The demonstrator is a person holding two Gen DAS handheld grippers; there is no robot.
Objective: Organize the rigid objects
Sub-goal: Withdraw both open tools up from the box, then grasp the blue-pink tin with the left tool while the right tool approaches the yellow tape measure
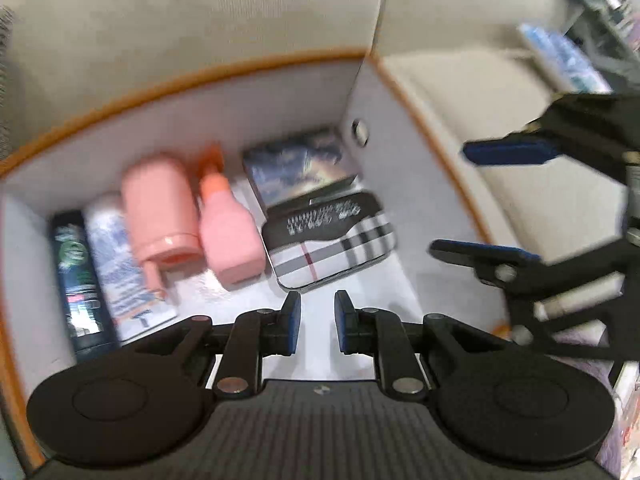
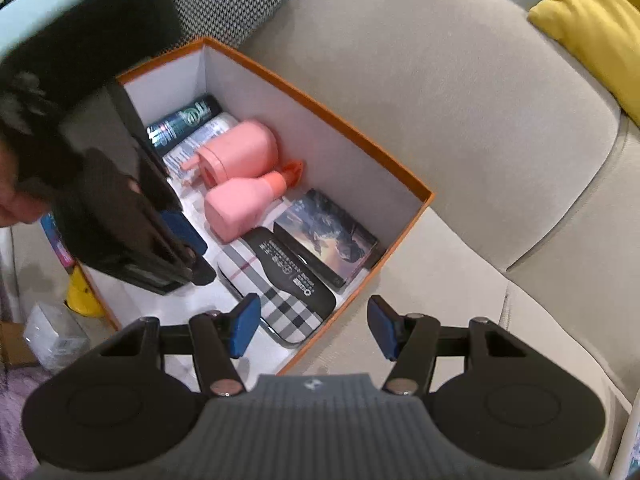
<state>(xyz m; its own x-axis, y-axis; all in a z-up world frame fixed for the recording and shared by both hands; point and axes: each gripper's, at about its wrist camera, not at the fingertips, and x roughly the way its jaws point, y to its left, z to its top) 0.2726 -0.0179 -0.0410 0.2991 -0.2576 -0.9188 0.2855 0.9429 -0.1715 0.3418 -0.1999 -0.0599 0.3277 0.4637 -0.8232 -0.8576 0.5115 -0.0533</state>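
Pads of the left hand-held gripper (image 1: 317,322) sit nearly pressed together with nothing between them, above the white-lined, orange-edged cardboard box (image 1: 256,96) on the beige fabric sofa (image 2: 460,120). Just ahead of it lies the plaid-patterned flat case (image 1: 336,252); farther left lie 2 pink plastic bottles (image 1: 230,236) (side by side). The right hand-held gripper (image 2: 313,327) hangs spread and empty over the box's near corner.

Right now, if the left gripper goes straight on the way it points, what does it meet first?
Probably the white floor of the orange-rimmed box, just short of the checked tin. The left gripper holds nothing, and no object lies between its fingertips, though blur makes depth uncertain.
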